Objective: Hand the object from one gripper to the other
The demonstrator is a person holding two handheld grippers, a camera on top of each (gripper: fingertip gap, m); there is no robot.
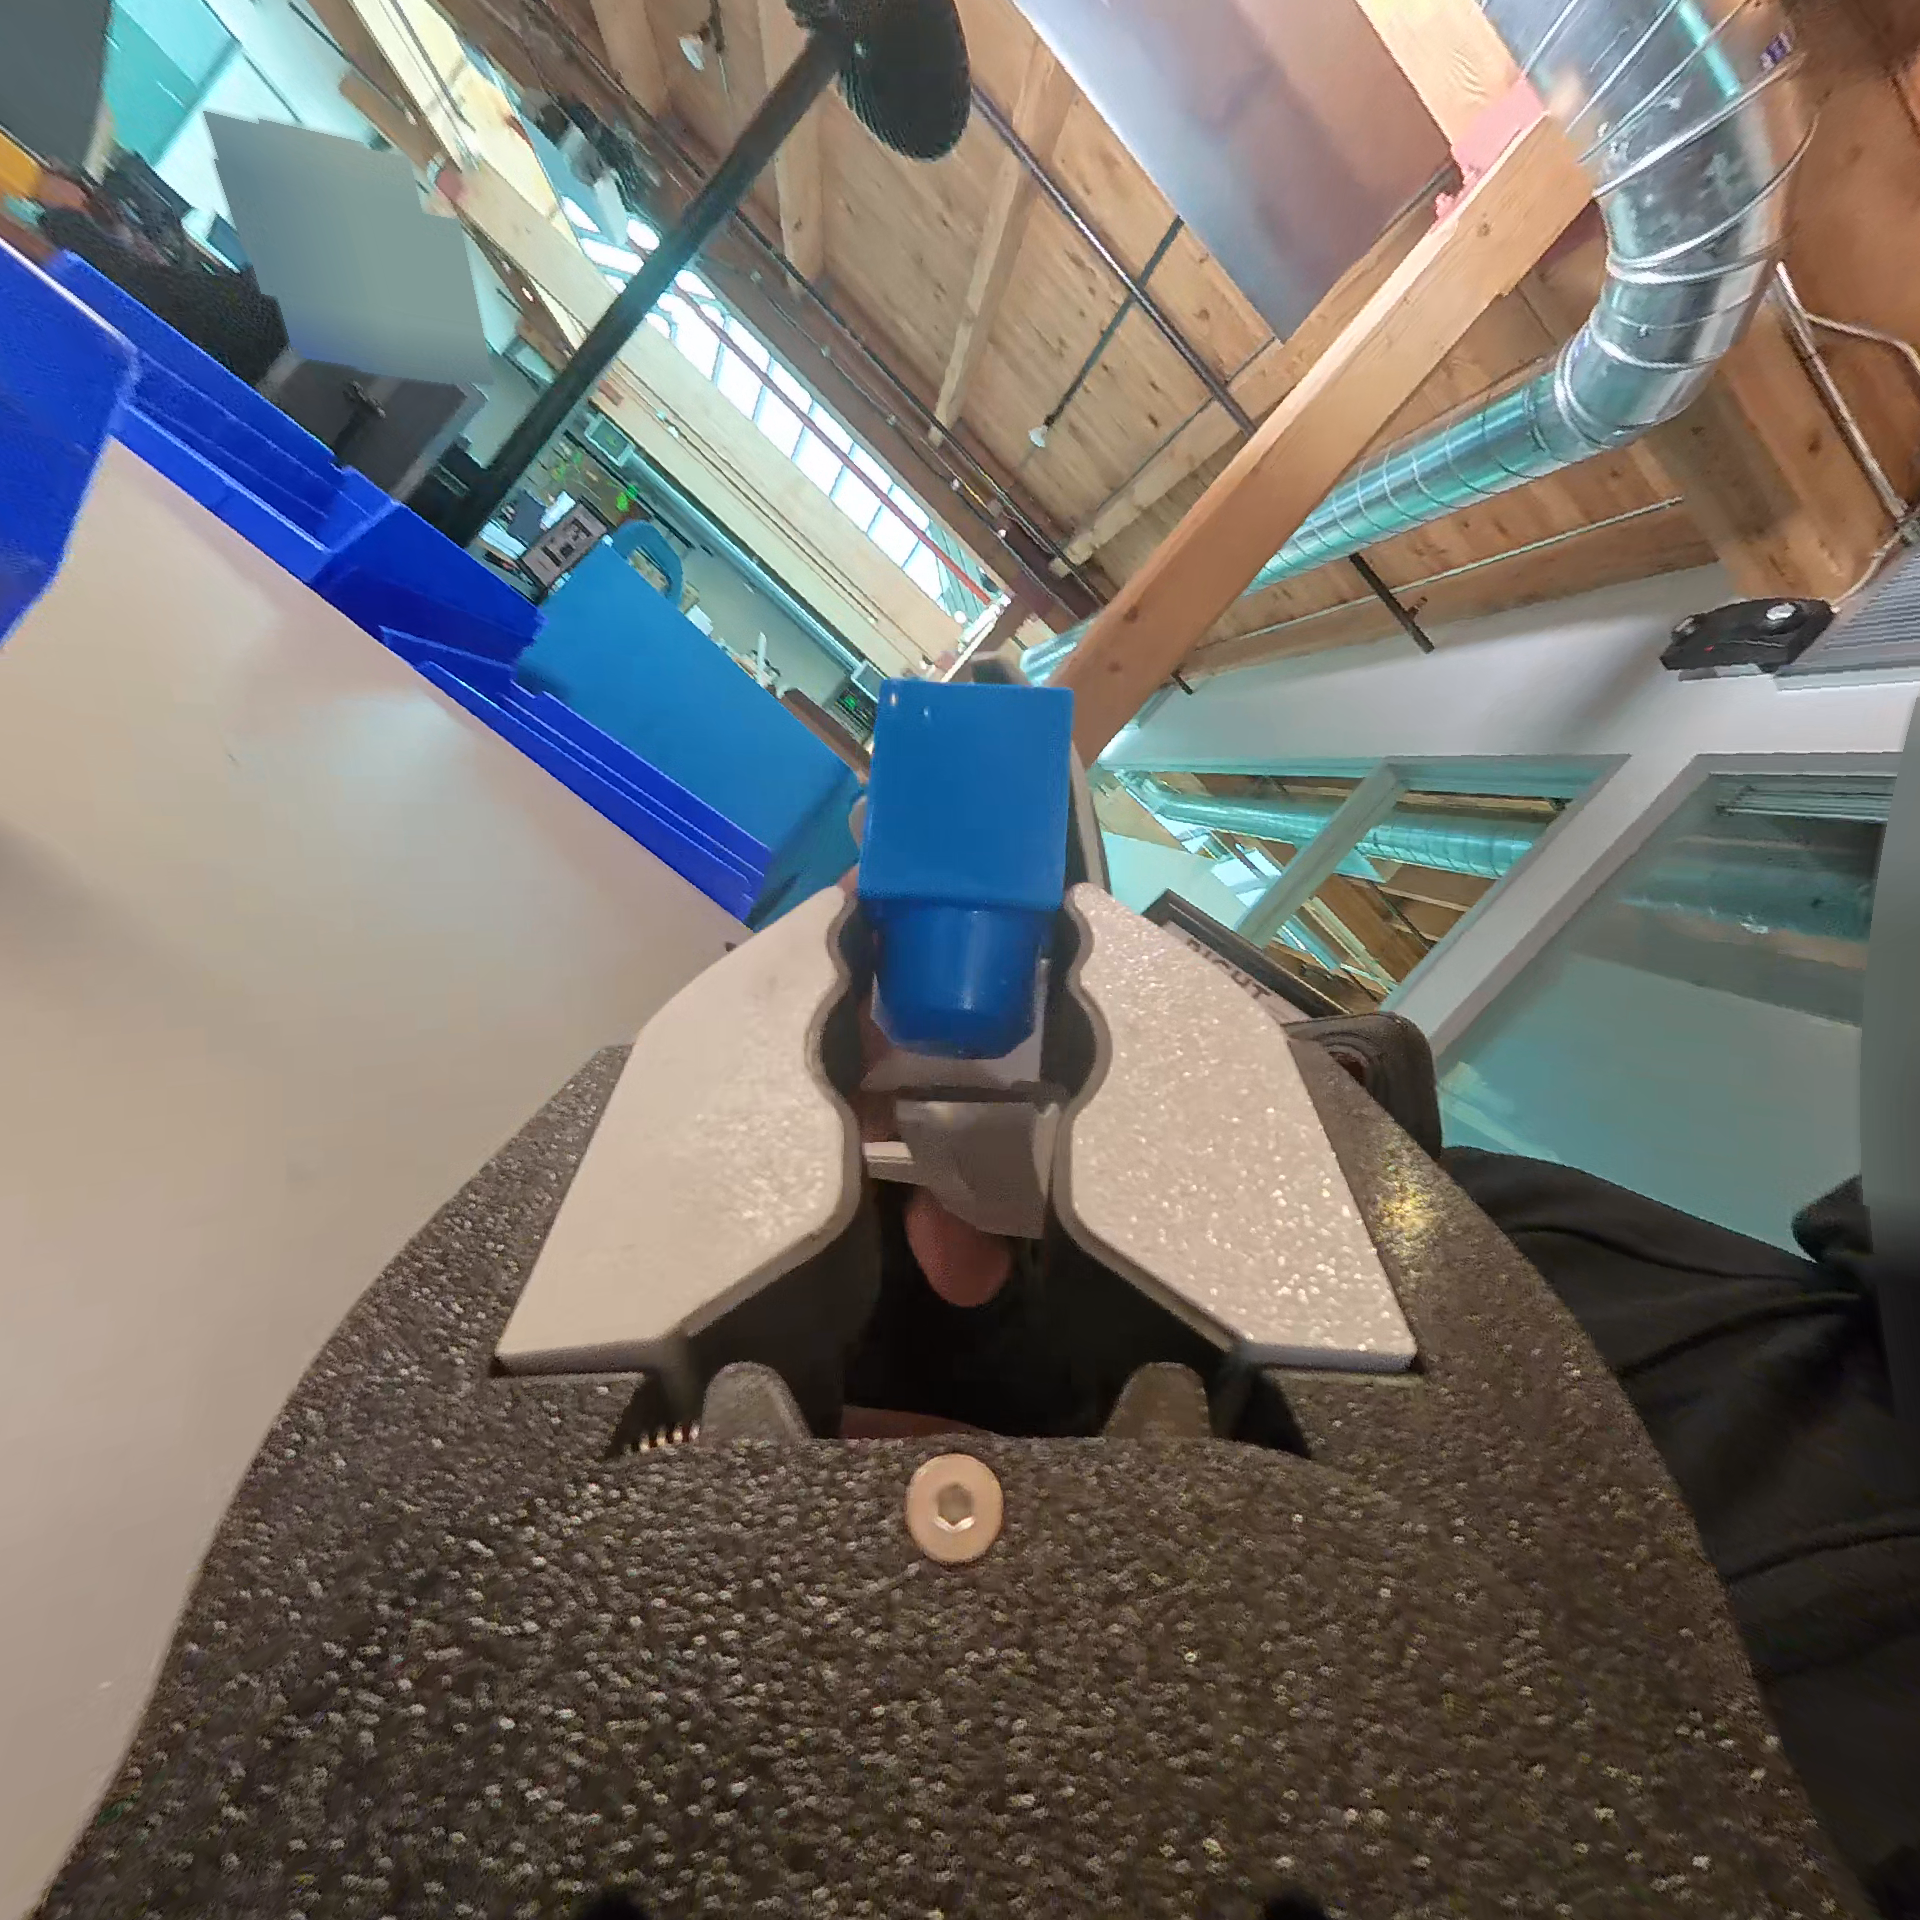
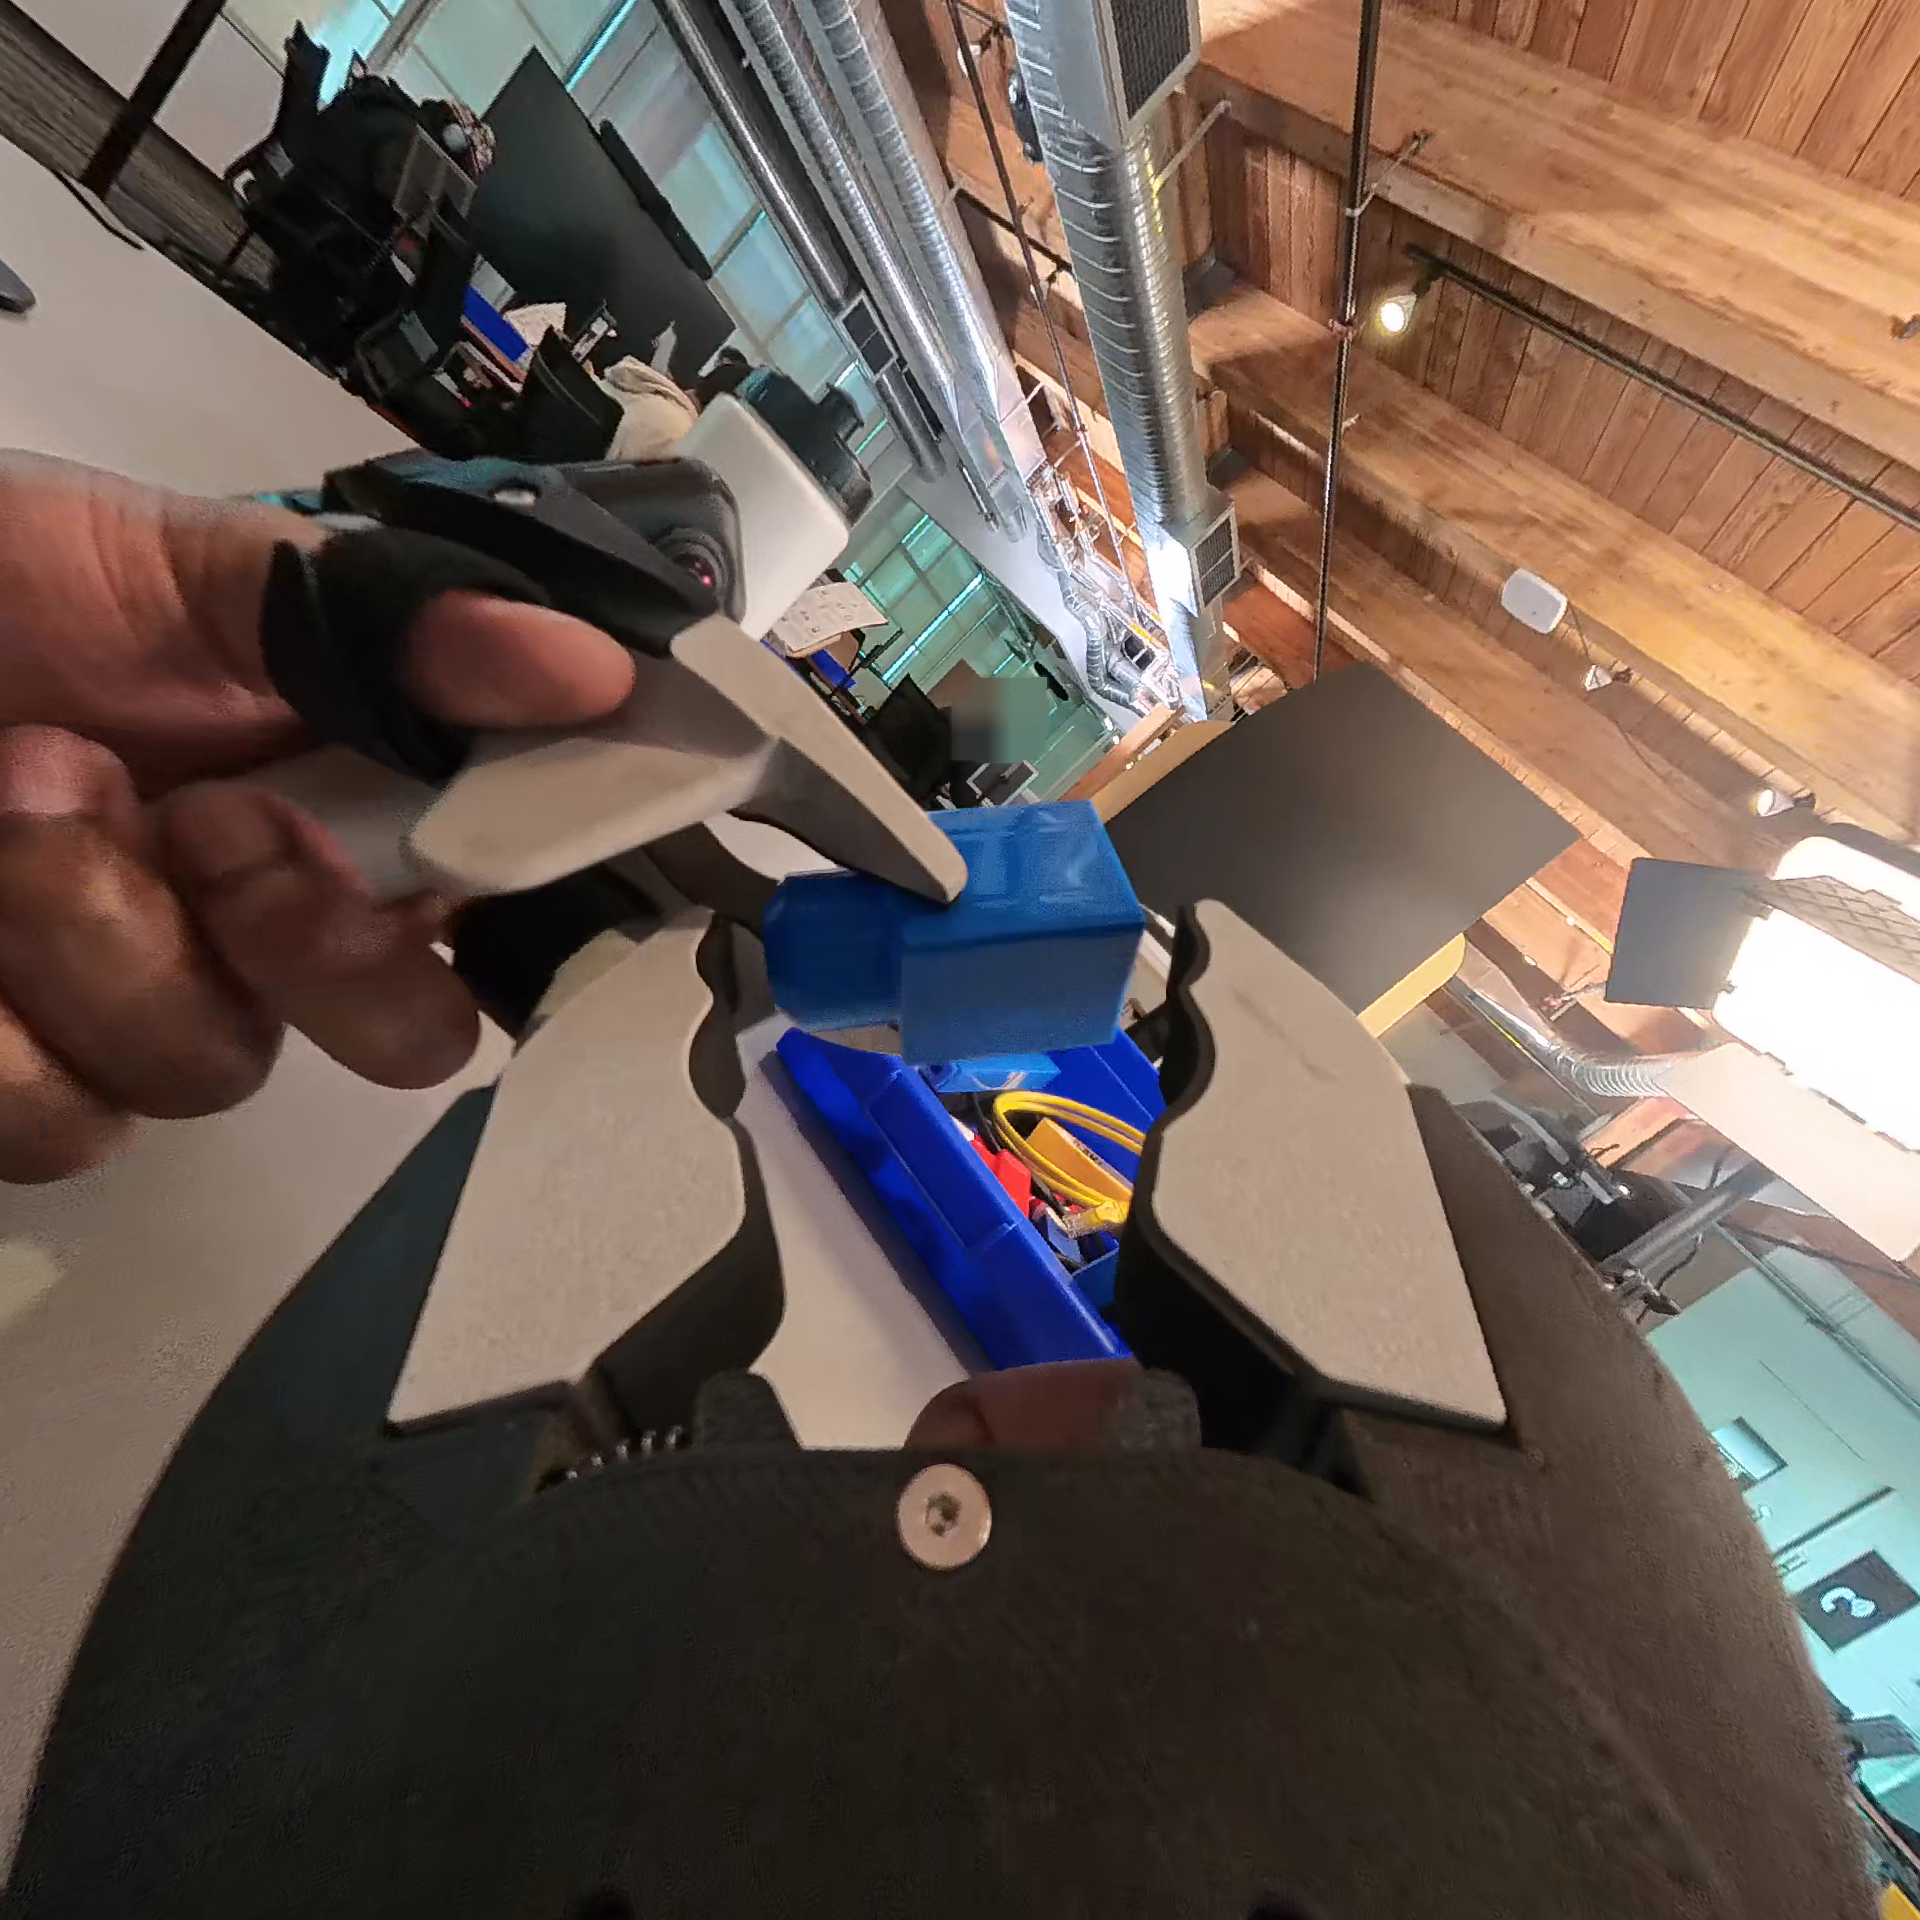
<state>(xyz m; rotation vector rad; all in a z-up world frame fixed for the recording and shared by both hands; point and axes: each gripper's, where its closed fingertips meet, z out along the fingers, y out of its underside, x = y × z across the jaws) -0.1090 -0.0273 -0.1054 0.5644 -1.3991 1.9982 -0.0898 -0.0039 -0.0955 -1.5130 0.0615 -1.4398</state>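
Gripping the blue plastic block with a round stub end [image 1: 961, 831] by its stub, the left tool [image 1: 956, 997] is clamped on it and holds it aloft above the white counter [image 2: 208, 1247]. The block's square end points away from that tool, its long axis lying crosswise between the spread, empty jaws of the right tool [image 2: 951, 997]. The right tool is nearest that free end and looks ready to close on it.

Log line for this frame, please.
phase: handover | left tool: shut on blue block | right tool: open around block, not gripping | below: blue bin with cables
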